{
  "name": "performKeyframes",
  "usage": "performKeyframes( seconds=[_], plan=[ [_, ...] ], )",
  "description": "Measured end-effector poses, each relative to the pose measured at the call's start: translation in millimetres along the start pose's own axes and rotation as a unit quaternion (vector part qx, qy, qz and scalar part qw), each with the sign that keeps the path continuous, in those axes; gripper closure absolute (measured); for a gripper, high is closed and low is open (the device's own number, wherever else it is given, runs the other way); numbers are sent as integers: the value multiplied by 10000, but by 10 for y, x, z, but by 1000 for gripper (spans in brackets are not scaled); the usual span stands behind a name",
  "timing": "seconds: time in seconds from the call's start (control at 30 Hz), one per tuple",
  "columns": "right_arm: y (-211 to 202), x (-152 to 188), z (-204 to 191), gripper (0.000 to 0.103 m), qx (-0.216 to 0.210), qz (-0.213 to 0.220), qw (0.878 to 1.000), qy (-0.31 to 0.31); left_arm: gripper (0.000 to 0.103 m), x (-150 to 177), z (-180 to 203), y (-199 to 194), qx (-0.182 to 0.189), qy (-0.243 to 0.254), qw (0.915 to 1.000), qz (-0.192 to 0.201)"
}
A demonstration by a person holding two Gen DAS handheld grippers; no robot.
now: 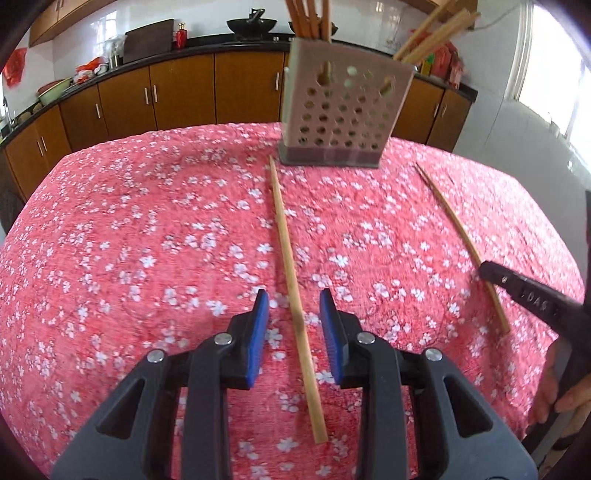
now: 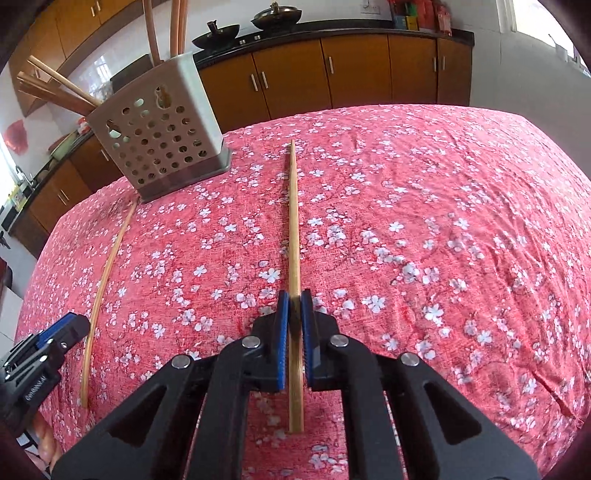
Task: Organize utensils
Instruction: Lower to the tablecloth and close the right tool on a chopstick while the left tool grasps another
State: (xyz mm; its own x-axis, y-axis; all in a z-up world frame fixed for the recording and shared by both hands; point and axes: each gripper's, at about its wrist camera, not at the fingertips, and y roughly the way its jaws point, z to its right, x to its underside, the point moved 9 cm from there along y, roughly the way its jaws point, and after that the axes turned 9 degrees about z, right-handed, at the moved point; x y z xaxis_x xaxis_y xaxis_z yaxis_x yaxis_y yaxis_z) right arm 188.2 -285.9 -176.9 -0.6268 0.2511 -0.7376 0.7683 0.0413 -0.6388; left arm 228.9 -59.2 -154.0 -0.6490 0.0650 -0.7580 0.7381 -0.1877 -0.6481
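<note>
Two wooden chopsticks lie on a red flowered tablecloth (image 1: 147,221). In the left wrist view one chopstick (image 1: 284,229) runs between the blue pads of my left gripper (image 1: 293,299), which is open, with a gap on each side of the stick. My right gripper (image 2: 294,299) is shut on the other chopstick (image 2: 293,221), also seen from the left wrist as the chopstick (image 1: 450,221) under the right gripper (image 1: 491,271). A perforated white utensil holder (image 1: 343,107) (image 2: 159,136) stands at the far side and holds several chopsticks.
Brown cabinets (image 1: 184,92) under a black counter with woks (image 2: 216,35) run behind the table. The cloth drops off at the table's far edge just past the holder. A person's hand (image 1: 565,391) shows at the lower right of the left wrist view.
</note>
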Motion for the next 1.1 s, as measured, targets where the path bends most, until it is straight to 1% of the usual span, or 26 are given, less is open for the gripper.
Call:
performKeyframes(
  seconds=[0.03,0.1,0.13,0.17,0.27,0.47,0.57,0.63,0.7,0.9,1.1],
  plan=[
    [-7,3,-3,95,-6,1,10000,-10,78,12,5,14,-32,36,10000,-13],
    [-11,6,-19,95,-28,-3,10000,-28,88,48,-13,73,-175,115,9997,-88],
    [22,-3,-35,95,-33,-6,10000,-35,90,49,-37,83,-209,81,9997,-94],
    [23,-5,-45,95,-52,-8,10000,-46,94,29,-61,80,-226,48,9997,-75],
    [81,-34,-104,95,-82,-11,9999,-111,95,-20,-219,116,-415,15,9991,-65],
    [165,-97,-141,95,-30,7,9996,-293,95,-152,-666,228,-791,-227,9966,-71],
    [235,-151,-144,95,46,22,9994,-355,94,-203,-804,290,-808,-295,9962,-95],
    [285,-190,-147,95,117,30,9990,-439,90,-237,-859,318,-822,-307,9961,-83],
    [326,-218,-157,95,162,35,9985,-526,82,-265,-906,343,-849,-288,9960,-50],
    [368,-234,-158,95,212,63,9979,-604,73,-283,-891,387,-705,-283,9971,-50],
    [387,-235,-156,94,203,58,9980,-596,72,-263,-866,388,-653,-327,9973,-33]
  ],
)
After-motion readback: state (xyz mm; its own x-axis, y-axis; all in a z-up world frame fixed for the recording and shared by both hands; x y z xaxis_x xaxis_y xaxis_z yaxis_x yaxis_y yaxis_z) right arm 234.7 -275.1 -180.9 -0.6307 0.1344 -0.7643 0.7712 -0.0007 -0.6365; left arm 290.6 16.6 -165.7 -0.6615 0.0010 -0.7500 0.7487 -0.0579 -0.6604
